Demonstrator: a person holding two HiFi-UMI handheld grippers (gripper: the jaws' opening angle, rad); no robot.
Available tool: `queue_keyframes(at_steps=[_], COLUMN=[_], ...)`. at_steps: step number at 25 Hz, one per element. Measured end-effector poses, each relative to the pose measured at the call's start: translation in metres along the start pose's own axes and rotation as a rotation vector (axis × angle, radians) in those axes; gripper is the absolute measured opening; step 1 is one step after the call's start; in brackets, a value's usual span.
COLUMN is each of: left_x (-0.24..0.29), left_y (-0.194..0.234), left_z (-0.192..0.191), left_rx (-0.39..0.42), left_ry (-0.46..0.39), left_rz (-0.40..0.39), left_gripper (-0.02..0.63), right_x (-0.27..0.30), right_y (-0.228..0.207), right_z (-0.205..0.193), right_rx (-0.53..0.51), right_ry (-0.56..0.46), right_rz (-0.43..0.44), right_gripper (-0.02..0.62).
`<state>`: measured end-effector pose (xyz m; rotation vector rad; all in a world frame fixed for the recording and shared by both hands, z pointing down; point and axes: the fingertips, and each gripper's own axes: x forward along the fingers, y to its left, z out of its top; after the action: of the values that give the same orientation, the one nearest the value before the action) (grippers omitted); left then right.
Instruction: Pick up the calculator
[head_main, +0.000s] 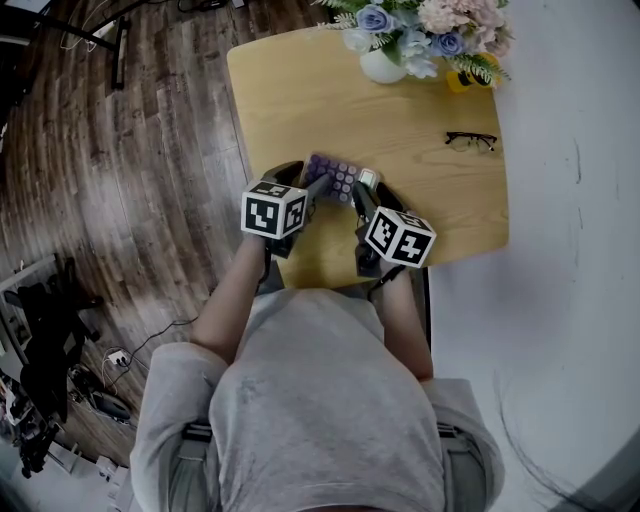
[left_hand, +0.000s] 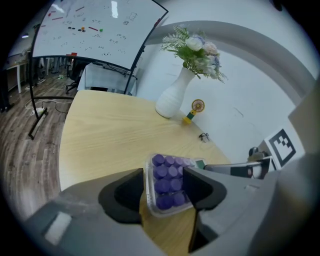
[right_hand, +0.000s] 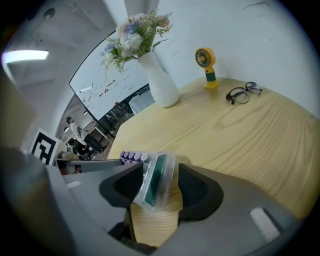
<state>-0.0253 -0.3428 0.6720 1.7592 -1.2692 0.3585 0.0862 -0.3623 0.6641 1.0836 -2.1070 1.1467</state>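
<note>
Since both pairs of jaws are seen spread wide with nothing pinched, no grip is judged to be made yet. Left gripper (left_hand: 166, 176): jaws are set either side of the keypad end of the clear-cased calculator with round purple keys and a green display (left_hand: 169, 182). Its right-hand jaw looks close against the case edge, but contact cannot be confirmed. Right gripper (right_hand: 161, 172): jaws are set astride the display end of the same case, with a gap seen at the right-hand jaw.

One end is taken per gripper, probably so the flat case can be caught by its long edges and kept level when raised. Both grippers are pitched down with tips low, so the thin edges can be reached by the pads.

The calculator is laid on the light wooden table with rounded corners (head_main: 300, 90), well to the person's side of the white vase of pale flowers (head_main: 382, 65). The black-rimmed spectacles (head_main: 471, 140) and small yellow hand fan (right_hand: 205, 59) are placed right of that vase, well apart from the grippers.

The step is judged as pre-grasp, with closing and lifting not yet done. Risk: the slick case could be tipped if one side is closed first.
</note>
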Motion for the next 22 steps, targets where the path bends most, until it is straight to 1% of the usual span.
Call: queue_keyframes(at_steps=[3, 4, 8, 13, 18, 22], left_x=[0.001, 0.001, 0.001, -0.002, -0.016, -0.032], left_y=[0.001, 0.001, 0.001, -0.001, -0.003, -0.006], left_z=[-0.001, -0.002, -0.002, -0.003, 0.007, 0.023], left_rx=[-0.064, -0.071, -0.059, -0.071, -0.039, 0.021], left_ry=[-0.016, -0.02, -0.028, -0.029, -0.081, -0.135], left_rz=[-0.019, -0.023, -0.025, -0.026, -0.001, 0.015], left_gripper=[0.249, 0.249, 0.249, 0.238, 0.236, 0.236], right_x=[0.004, 0.005, 0.008, 0.009, 0.003, -0.005], right_y=[0.003, 0.003, 0.005, 0.008, 0.02, 0.034], right_z=[-0.003, -0.005, -0.005, -0.003, 0.007, 0.018], right_rx=[0.005, 0.01, 0.025, 0.011, -0.038, -0.069], right_ry=[0.015, 0.019, 0.018, 0.025, -0.018, -0.078], right_rz=[0.021, 0.028, 0.046, 0.057, 0.068, 0.082], right_gripper=[0.236, 0.238, 0.23, 0.213, 0.213, 0.212])
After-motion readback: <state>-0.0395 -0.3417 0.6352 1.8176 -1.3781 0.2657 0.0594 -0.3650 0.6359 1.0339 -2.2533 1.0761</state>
